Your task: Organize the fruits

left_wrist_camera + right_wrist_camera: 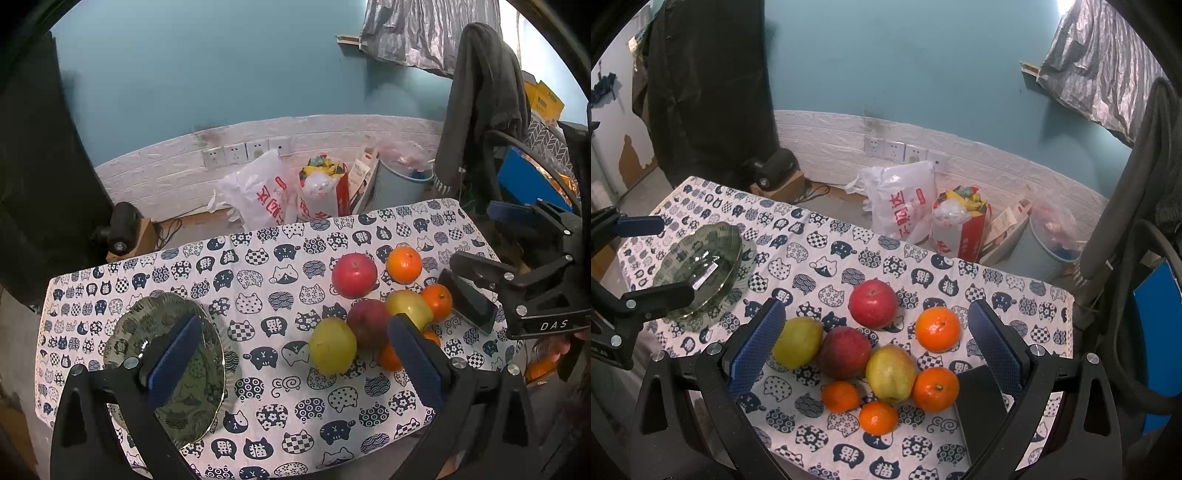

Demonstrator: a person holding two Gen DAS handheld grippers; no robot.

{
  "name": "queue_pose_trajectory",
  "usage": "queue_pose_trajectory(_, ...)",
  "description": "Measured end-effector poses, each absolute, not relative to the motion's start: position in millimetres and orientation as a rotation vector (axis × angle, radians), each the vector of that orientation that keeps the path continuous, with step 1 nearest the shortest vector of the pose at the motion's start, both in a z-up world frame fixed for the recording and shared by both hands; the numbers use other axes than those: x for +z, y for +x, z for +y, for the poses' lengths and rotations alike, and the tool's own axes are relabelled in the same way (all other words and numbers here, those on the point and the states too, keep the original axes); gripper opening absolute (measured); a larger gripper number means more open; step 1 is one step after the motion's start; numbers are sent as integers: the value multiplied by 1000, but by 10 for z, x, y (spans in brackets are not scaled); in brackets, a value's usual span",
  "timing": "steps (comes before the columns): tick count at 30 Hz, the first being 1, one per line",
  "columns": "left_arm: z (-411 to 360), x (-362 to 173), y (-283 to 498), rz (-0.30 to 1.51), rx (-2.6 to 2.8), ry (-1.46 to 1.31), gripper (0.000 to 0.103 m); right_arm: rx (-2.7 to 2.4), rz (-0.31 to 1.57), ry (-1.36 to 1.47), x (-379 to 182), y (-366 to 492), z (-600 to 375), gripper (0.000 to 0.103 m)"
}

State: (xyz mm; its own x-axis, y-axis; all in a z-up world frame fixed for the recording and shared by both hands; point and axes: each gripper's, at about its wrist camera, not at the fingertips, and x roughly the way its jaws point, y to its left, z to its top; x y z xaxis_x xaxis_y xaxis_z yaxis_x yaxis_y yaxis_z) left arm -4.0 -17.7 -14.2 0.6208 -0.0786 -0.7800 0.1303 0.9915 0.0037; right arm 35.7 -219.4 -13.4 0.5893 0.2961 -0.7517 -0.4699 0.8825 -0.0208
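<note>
A teal wall with a white brick-pattern base stands behind a table point(820, 435) covered in a white cloth printed with navy cat faces. At its left end sits a green glass plate point(701, 266) with a scalloped rim, holding nothing. The fruit lies loose in a cluster at the right end, well apart from the plate.

Counted in the right wrist view, left to right: a yellow-green pear point(798, 341), a dark red apple point(845, 352) touching it, a brighter red apple point(873, 303) just behind, a second pear point(891, 373) with a reddish blush, and four oranges; two small ones point(840, 396) point(878, 417) at the near edge of the pile, a larger one point(935, 389) against the blushed pear, and another point(938, 328) standing slightly apart to the right. That makes two pears, two apples, four oranges, one plate.

The left gripper point(295, 362) hovers above the cloth between plate and fruit, its blue-padded jaws spread wide and holding nothing; one finger overlaps the plate in its view, the other overlaps the fruit pile. The right gripper point(877, 343) hangs over the fruit cluster, jaws likewise spread wide, framing most of the pile, gripping nothing
</note>
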Motion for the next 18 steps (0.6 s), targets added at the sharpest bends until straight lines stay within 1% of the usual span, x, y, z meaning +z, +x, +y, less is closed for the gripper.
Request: queue_pose_trajectory(18, -194, -180, -46, 899, -121, 64, 102, 453, 831, -227, -150, 337, -2196, 98)
